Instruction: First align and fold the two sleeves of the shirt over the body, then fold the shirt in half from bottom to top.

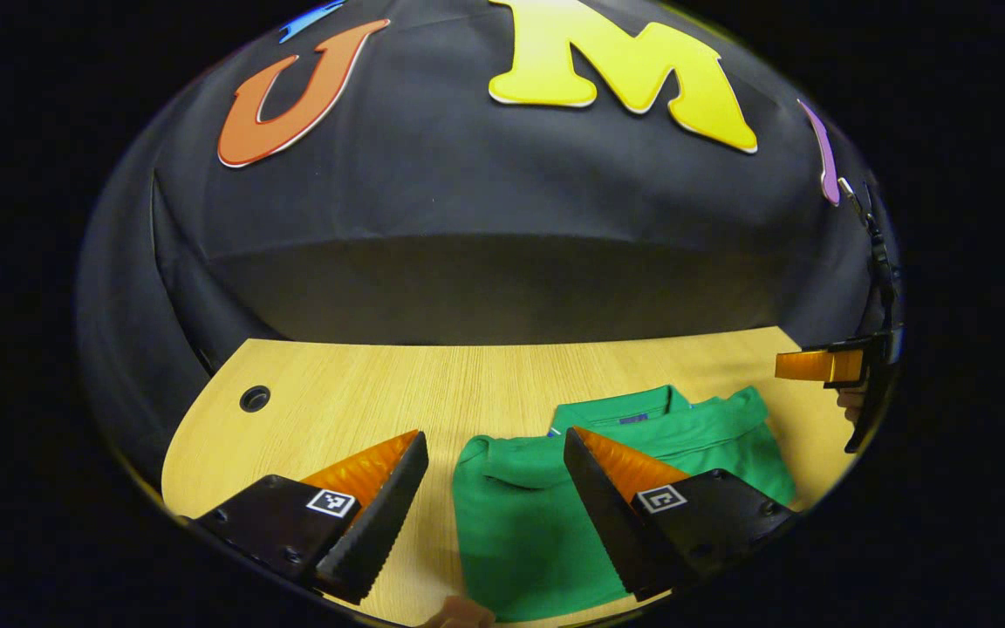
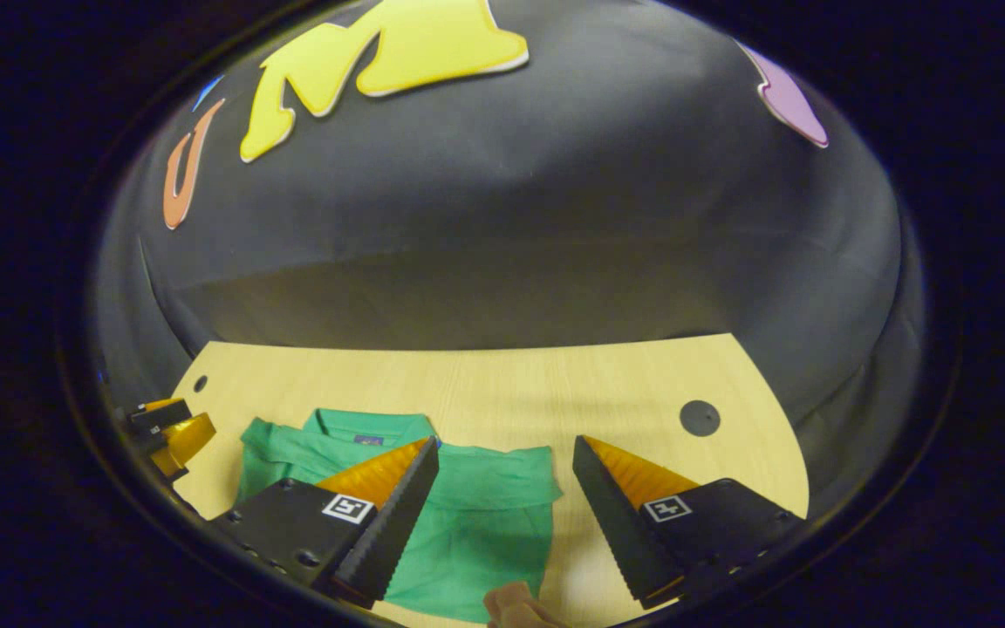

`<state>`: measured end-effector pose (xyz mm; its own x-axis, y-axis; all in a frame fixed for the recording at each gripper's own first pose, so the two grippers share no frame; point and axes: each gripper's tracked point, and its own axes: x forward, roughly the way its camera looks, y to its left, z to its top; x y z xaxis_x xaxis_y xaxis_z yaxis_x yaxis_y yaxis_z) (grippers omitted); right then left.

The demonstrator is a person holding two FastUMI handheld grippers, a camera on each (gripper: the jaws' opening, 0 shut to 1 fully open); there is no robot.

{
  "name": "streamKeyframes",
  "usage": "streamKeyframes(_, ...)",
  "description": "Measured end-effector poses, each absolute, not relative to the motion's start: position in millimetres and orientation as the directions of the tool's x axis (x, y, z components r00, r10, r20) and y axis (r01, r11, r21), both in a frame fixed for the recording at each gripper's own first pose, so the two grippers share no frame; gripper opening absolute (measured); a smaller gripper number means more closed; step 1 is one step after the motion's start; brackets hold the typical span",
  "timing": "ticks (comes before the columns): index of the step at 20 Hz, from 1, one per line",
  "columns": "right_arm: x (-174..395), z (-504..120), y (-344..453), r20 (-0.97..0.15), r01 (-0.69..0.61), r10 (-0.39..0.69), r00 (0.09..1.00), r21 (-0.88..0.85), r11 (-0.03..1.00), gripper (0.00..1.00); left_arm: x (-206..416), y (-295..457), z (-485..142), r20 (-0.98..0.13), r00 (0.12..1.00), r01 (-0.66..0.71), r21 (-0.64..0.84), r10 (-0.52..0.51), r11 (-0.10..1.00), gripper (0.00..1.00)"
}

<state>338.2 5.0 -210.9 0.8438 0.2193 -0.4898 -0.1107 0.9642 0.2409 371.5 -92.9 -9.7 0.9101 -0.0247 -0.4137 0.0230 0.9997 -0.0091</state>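
A green polo shirt [image 1: 520, 515] lies folded on the wooden table [image 1: 433, 384], collar toward the far side. In the left gripper view my left gripper [image 1: 494, 506] hangs open above the shirt's left part, with nothing between its fingers. The right gripper [image 1: 843, 366] shows at the far right edge of that view. In the right gripper view the same shirt [image 2: 476, 515] lies below my right gripper [image 2: 507, 515], which is open and holds nothing. The left gripper [image 2: 167, 432] appears at the left edge there. A hand part [image 2: 516, 606] shows at the bottom.
The table has a round cable hole near each far corner [image 1: 255, 399] [image 2: 699, 418]. Bare wood [image 2: 511, 384] stretches beyond the shirt up to the black cloth wall [image 1: 485, 288].
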Motion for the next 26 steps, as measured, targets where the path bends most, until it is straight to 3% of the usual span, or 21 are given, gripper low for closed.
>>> streamKeyframes(4, 286.1, -148.6, -11.2, -0.423, -0.097, 0.167, 0.891, 0.183, 0.978, 0.96, 318.2, -101.7, 45.6, -0.390, 0.920, 0.017, -0.014, -0.021, 1.000, 1.00)
streamKeyframes(6, 256.3, -114.7, -15.1, -0.384, -0.100, 0.167, 0.908, 0.189, 0.977, 0.92, 297.0, -100.6, 86.4, -0.337, 0.941, 0.026, 0.029, -0.015, 0.999, 1.00)
streamKeyframes(15, 96.6, -1.5, -25.5, -0.162, -0.108, 0.138, 0.977, 0.180, 0.978, 0.96, 179.1, -115.9, 213.3, -0.132, 0.991, 0.036, 0.063, -0.027, 0.997, 1.00)
streamKeyframes(19, 24.8, 11.2, -15.8, -0.113, -0.119, 0.138, 0.984, 0.158, 0.980, 0.96, 124.3, -111.6, 218.8, -0.122, 0.992, 0.016, 0.024, -0.013, 1.000, 1.00)
streamKeyframes(26, -65.8, -19.1, 17.7, -0.136, -0.140, 0.159, 0.978, 0.139, 0.980, 0.96, 56.4, -87.0, 210.4, -0.102, 0.994, -0.050, -0.017, 0.048, 0.999, 1.00)
